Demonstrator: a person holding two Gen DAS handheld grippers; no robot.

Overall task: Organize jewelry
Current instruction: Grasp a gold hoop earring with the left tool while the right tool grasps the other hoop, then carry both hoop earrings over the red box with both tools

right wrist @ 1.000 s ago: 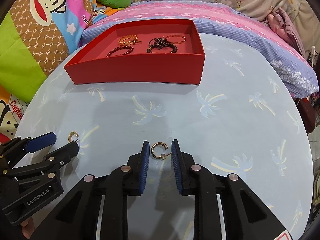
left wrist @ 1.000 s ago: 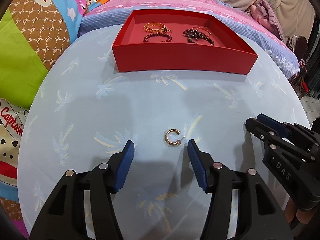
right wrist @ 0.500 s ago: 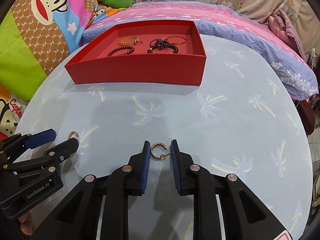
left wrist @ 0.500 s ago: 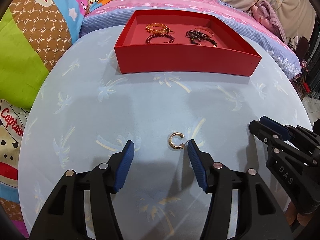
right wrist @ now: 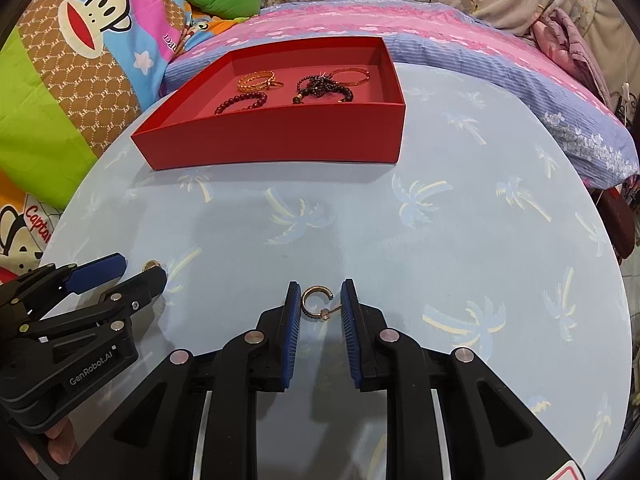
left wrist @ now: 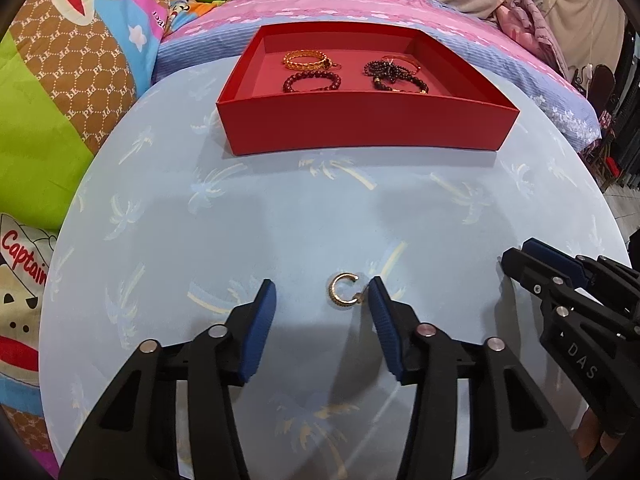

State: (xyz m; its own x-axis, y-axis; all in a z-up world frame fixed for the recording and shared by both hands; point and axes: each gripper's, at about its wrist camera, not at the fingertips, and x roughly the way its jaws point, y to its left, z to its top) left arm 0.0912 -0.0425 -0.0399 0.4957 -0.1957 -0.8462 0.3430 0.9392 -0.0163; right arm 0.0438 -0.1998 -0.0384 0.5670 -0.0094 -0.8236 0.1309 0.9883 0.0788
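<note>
Two gold hoop earrings lie on the round blue table. One earring (left wrist: pixel 344 295) lies between the tips of my open left gripper (left wrist: pixel 322 300), nearer the right finger (left wrist: pixel 382 312). The other earring (right wrist: pixel 317 302) lies between the pads of my right gripper (right wrist: pixel 320 300), which stands narrowly open around it without gripping. The left gripper also shows in the right wrist view (right wrist: pixel 132 274), with its earring (right wrist: pixel 151 265) partly hidden. The right gripper shows at the right of the left wrist view (left wrist: pixel 520 254). A red tray (left wrist: pixel 360 128) at the back holds a gold bracelet (left wrist: pixel 306 60) and dark bead bracelets (left wrist: pixel 394 76).
The red tray (right wrist: pixel 280 140) stands at the far side of the table (right wrist: pixel 460 240). A bed with a pink and blue cover (right wrist: pixel 440 28) and cartoon cushions (right wrist: pixel 80 60) lies behind and left. The table's edge (left wrist: pixel 56 280) curves close on the left.
My left gripper has shifted slightly, so its earring now lies nearer the right finger. My right gripper stays around its earring, and the tray appears a little nearer.
</note>
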